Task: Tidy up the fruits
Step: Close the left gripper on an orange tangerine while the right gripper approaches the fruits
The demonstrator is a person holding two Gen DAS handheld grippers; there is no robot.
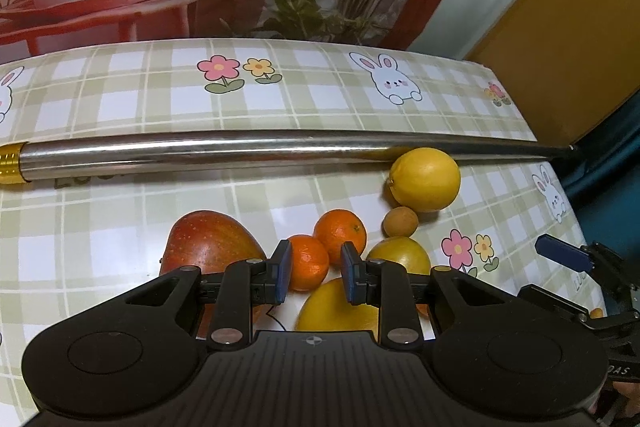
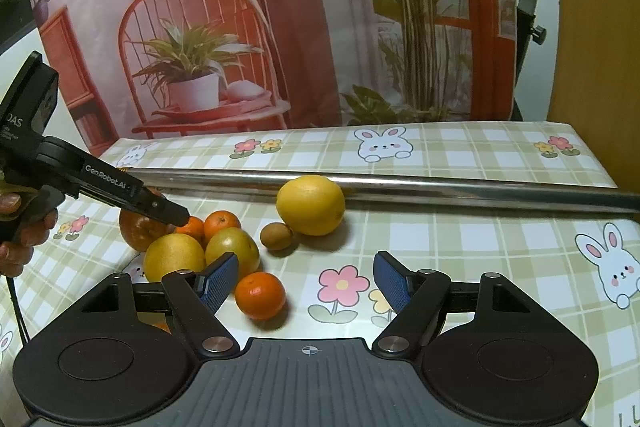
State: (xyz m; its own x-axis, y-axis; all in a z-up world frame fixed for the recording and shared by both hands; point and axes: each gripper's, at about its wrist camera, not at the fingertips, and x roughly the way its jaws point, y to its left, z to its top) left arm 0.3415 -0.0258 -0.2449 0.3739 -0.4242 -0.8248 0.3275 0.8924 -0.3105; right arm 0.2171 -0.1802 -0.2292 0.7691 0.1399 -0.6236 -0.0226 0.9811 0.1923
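Observation:
A cluster of fruit lies on the plaid tablecloth (image 1: 120, 227): a red apple (image 1: 208, 247), a small mandarin (image 1: 308, 263), an orange (image 1: 340, 235), a yellow-green fruit (image 1: 400, 255) and a big yellow fruit (image 1: 340, 307). Farther back lie a little brown fruit (image 1: 401, 221) and a lemon (image 1: 425, 179). My left gripper (image 1: 316, 255) hangs over the small mandarin, its pads drawn close with nothing pressed between them. In the right wrist view my right gripper (image 2: 306, 281) stands open, with a loose mandarin (image 2: 260, 295) on the cloth near its left pad (image 2: 218, 279), untouched.
A long steel tube (image 2: 440, 189) lies across the table behind the fruit, with the lemon (image 2: 311, 205) against it. A printed backdrop (image 2: 280, 27) stands at the table's far edge. A hand (image 2: 24, 239) holds the left gripper (image 2: 180, 217) at the left. The table's right edge (image 2: 604, 171) drops off.

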